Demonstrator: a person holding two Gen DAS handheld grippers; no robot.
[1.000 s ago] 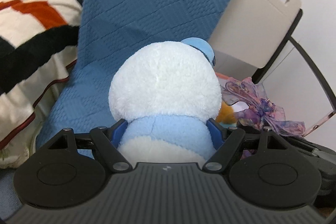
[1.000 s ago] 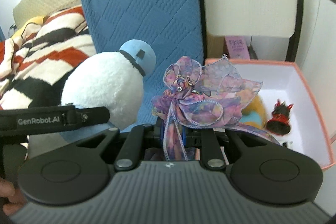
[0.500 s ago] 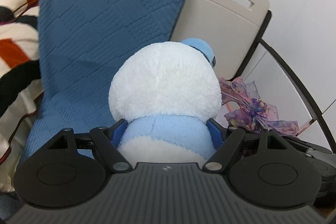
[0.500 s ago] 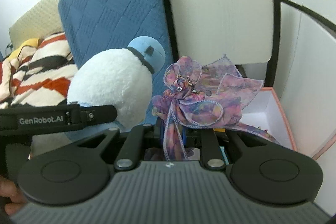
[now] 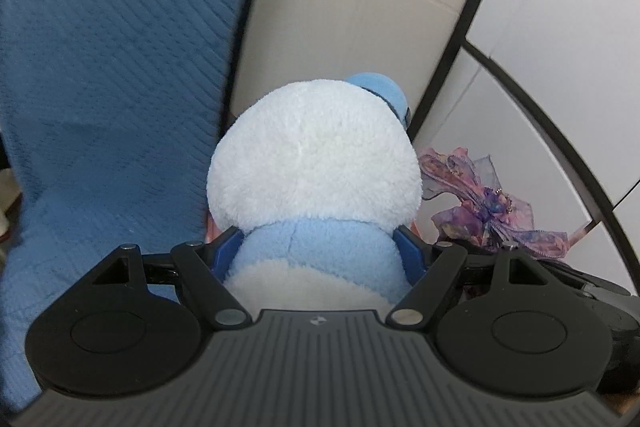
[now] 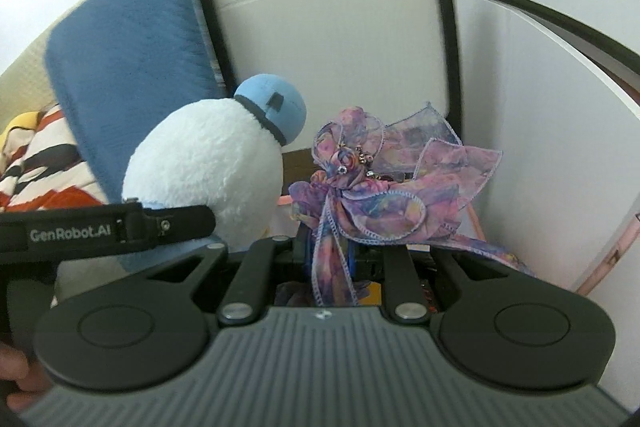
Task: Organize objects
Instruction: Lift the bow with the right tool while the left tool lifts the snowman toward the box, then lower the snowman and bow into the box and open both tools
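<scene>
My left gripper (image 5: pixel 318 251) is shut on a white and light-blue plush toy (image 5: pixel 314 167) with a small blue cap, gripping its blue neck between the blue pads. The plush also shows in the right wrist view (image 6: pixel 204 167), left of the bow. My right gripper (image 6: pixel 332 255) is shut on a purple-pink ribbon bow (image 6: pixel 372 187), held up in the air; the bow also shows in the left wrist view (image 5: pixel 488 203). Both are held side by side in front of a chair. The pink box's rim (image 6: pixel 612 255) peeks out low at the right; its inside is hidden.
A beige folding chair back (image 6: pixel 332 39) with a black frame stands straight ahead. A blue quilted cushion (image 5: pixel 112 67) leans at the left, with a striped red, black and white blanket (image 6: pixel 40 163) beyond it. A white wall is at the right.
Both grippers have risen and tilted up with the plush and the bow. The pink box's inside has dropped out of sight and the chair back now fills the view.
</scene>
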